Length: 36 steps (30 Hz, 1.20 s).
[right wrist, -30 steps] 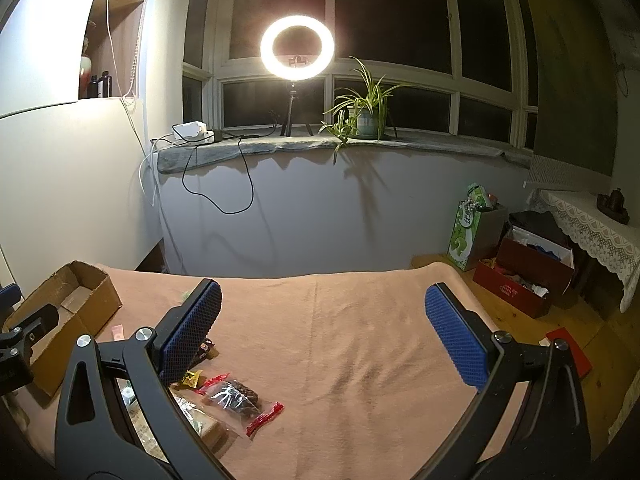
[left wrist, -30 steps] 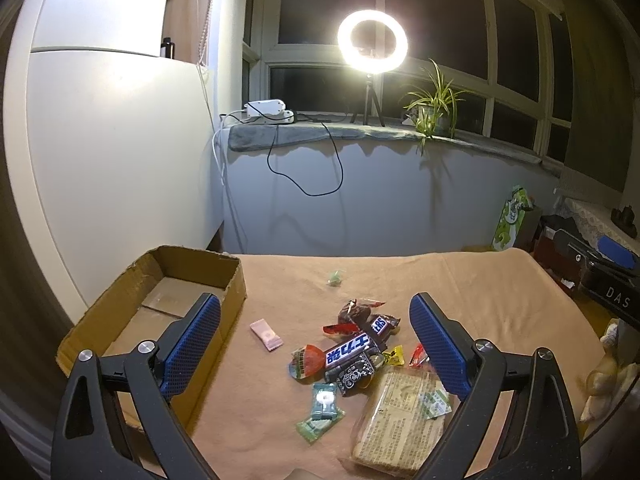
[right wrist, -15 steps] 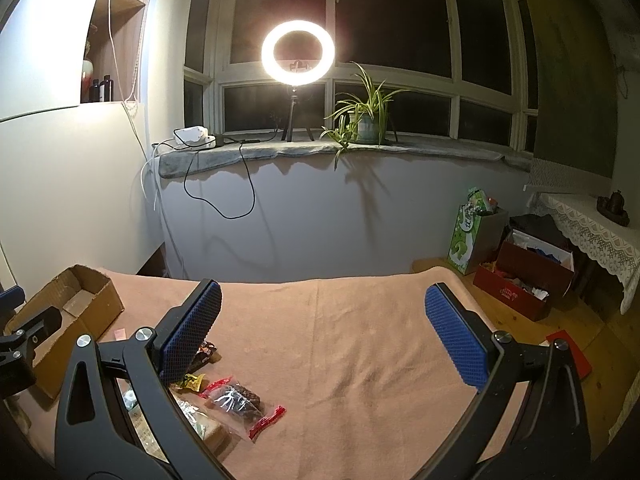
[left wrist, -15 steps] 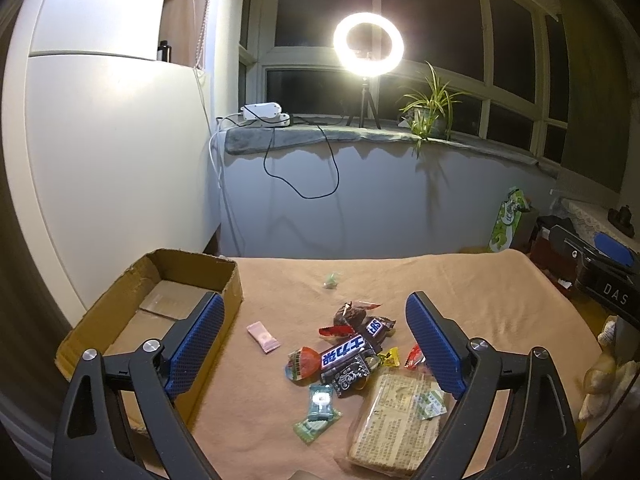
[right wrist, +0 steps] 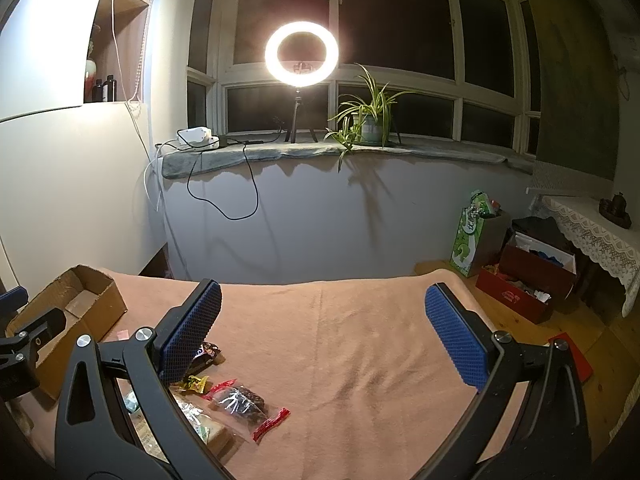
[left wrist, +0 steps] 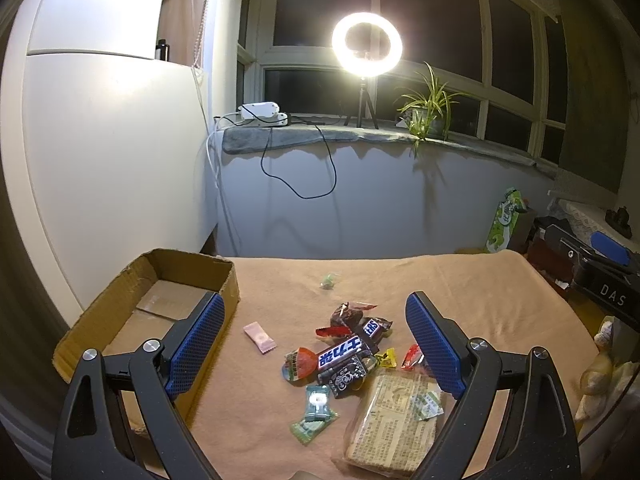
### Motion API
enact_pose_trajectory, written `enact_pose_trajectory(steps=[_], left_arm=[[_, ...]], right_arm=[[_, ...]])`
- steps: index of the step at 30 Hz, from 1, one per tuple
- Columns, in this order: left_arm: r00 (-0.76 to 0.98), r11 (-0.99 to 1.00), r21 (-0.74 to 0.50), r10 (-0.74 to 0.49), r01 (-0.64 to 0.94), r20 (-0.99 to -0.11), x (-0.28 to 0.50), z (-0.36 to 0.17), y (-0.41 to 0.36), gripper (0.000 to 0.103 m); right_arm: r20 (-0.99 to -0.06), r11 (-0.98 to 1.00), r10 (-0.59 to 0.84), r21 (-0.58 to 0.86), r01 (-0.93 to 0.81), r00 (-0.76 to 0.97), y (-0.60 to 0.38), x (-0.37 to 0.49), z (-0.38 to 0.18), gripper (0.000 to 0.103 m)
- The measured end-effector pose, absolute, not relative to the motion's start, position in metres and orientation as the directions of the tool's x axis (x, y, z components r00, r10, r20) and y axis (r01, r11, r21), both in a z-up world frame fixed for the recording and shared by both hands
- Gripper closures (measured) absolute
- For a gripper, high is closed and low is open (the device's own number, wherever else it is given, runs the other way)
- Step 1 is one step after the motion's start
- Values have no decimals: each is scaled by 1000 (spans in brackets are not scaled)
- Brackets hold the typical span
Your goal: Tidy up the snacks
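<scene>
Item: cardboard box (left wrist: 168, 300), open-topped, on the table (left wrist: 460, 280) just outside my left jaws, its near corner hidden behind the left-hand pad.
Item: snack pile between my left jaws, below and ahead: Snickers bar (left wrist: 344, 354), pink sachet (left wrist: 260, 337) lying apart toward the box, green candy (left wrist: 328, 281) farther out alone, teal packets (left wrist: 316, 412) nearest me, large cracker pack (left wrist: 394, 420) partly under the right-hand pad.
Item: clear packet with red ends (right wrist: 244, 402), just inside the left-hand pad of my right jaws; bare cloth fills the rest of that gap.
Item: left gripper (left wrist: 316, 344), jaws spread wide, holding nothing, touching nothing.
Item: right gripper (right wrist: 322, 340), jaws equally wide, empty.
Background: ring light (left wrist: 366, 45), potted plant (left wrist: 428, 110).
</scene>
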<state>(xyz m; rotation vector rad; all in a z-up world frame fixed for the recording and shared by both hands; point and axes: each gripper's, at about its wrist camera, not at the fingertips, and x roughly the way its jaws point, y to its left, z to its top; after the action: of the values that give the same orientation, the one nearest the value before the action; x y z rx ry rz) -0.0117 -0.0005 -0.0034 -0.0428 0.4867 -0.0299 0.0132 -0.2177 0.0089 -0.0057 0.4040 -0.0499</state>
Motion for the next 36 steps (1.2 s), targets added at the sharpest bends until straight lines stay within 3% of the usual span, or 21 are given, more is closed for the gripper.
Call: enact_pose_trajectory(steps=[29,36], left_arm=[[869,996,-65,-83,59,-489,-14,-7,2,14],[838,990,-120,-124,70,-531,-15,-13,17,14]], right_arm=[[-390,999,-31,-34,19,920,-210,14,9,0],[-440,999,50,10,-51,896,-213,17,-2,0]])
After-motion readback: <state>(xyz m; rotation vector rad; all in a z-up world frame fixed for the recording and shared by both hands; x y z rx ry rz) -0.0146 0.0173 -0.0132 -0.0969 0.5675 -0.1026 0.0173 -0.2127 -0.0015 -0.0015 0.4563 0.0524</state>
